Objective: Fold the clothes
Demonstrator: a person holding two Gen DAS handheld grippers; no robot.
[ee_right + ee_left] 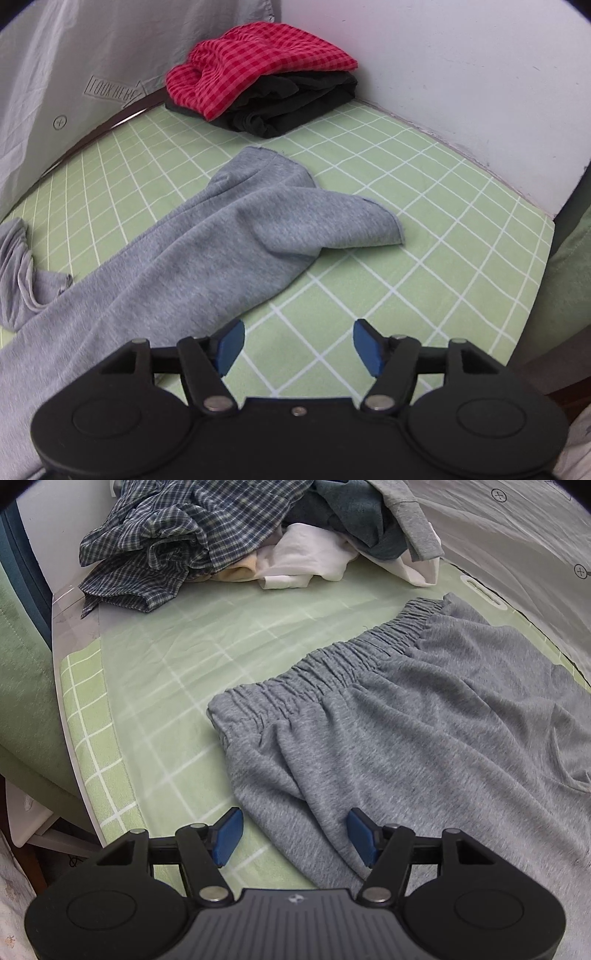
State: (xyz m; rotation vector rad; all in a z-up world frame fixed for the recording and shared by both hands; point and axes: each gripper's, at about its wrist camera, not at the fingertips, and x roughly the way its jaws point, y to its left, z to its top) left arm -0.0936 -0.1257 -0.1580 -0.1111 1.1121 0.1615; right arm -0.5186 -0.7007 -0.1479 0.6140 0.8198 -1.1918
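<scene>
Grey sweatpants (424, 731) lie spread on the green checked table cover, elastic waistband (332, 668) toward the far left. My left gripper (293, 834) is open just above the pants' near edge, with grey cloth lying between its blue pads (229, 834) but not clamped. In the right wrist view the pant legs (207, 236) stretch away, with the cuffs (332, 221) loosely overlapped and one corner turned out. My right gripper (297, 347) is open over bare cover, just right of the leg's edge, holding nothing.
A heap of unfolded clothes sits at the far left: a blue plaid shirt (155, 542), white cloth (306, 554) and a grey-green garment (354, 520). Folded red checked (258, 62) and black (291, 103) garments are stacked at the far right corner. A white wall (461, 85) borders the table.
</scene>
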